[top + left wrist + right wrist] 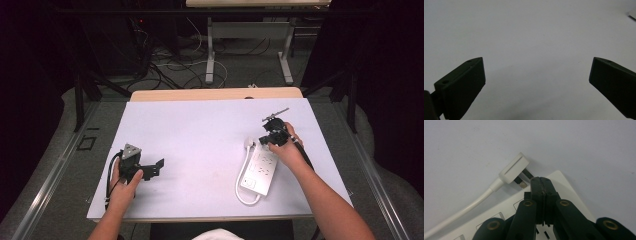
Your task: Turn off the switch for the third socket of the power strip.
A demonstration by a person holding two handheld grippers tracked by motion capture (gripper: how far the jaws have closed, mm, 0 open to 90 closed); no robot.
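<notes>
- Right gripper [270,138]: seen right of centre in the high view, held in the person's right hand [287,150] over the top end of the power strip [260,170]. In the right gripper view its jaws stand pressed together, with nothing between them; the tips sit at the strip's corner, just beside the plug's prongs. Whether the tips touch the strip cannot be told.
- Power strip: a white block lying flat on the table sheet [200,130], lower right of centre in the high view, long axis tilted slightly to the right. In the right gripper view its corner [564,182] fills the lower middle, with socket slots visible beside the jaws.
- Plug [513,168]: white and flat, lying on the sheet at upper centre-left of the right gripper view, just beyond the strip's corner, prongs pointing toward the jaw tips.
- Cord [466,208]: white, running from the plug to the lower left edge of that view; in the high view it loops along the strip's left side and round its bottom end.
- Left gripper [150,169]: lower left in the high view, resting in the left hand [124,187] on the sheet, well apart from the strip. In the left gripper view its jaws stand wide apart over bare sheet.
</notes>
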